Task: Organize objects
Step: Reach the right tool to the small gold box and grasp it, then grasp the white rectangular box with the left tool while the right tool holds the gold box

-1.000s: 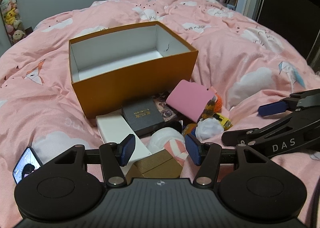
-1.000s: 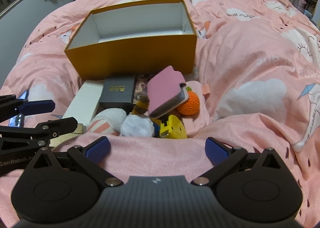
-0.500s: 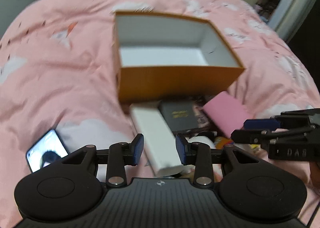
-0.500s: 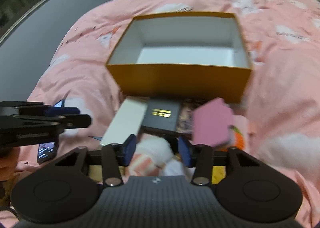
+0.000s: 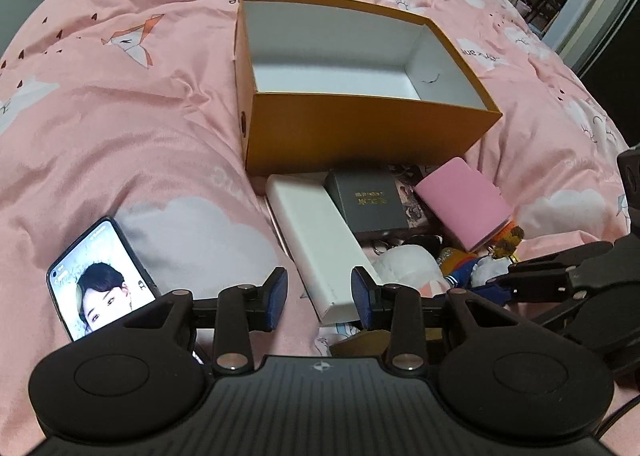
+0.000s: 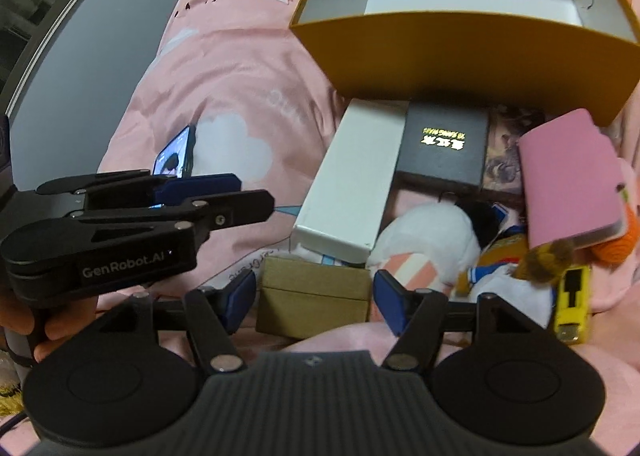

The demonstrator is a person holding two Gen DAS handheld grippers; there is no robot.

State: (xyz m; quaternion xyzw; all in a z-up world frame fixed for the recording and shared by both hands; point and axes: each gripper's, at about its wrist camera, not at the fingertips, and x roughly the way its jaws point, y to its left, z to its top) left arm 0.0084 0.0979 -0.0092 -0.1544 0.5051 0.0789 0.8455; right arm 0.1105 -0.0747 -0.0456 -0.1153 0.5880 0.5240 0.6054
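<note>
An empty orange box stands on the pink bed. In front of it lies a pile: a long white box, a dark grey box, a pink wallet, a white plush and a small brown cardboard box. My left gripper is half open, its pads either side of the white box's near end without pressing it. My right gripper is opening, with the brown box between its pads and thin gaps on both sides.
A phone with a lit screen lies on the duvet left of the pile. A yellow tape measure and an orange crochet ball sit at the pile's right. A hand holds the left gripper.
Both grippers have come closer and lower over the pile. The left jaws narrowed from wide to half open. The right jaws narrowed, then widened again, now around the brown box.
</note>
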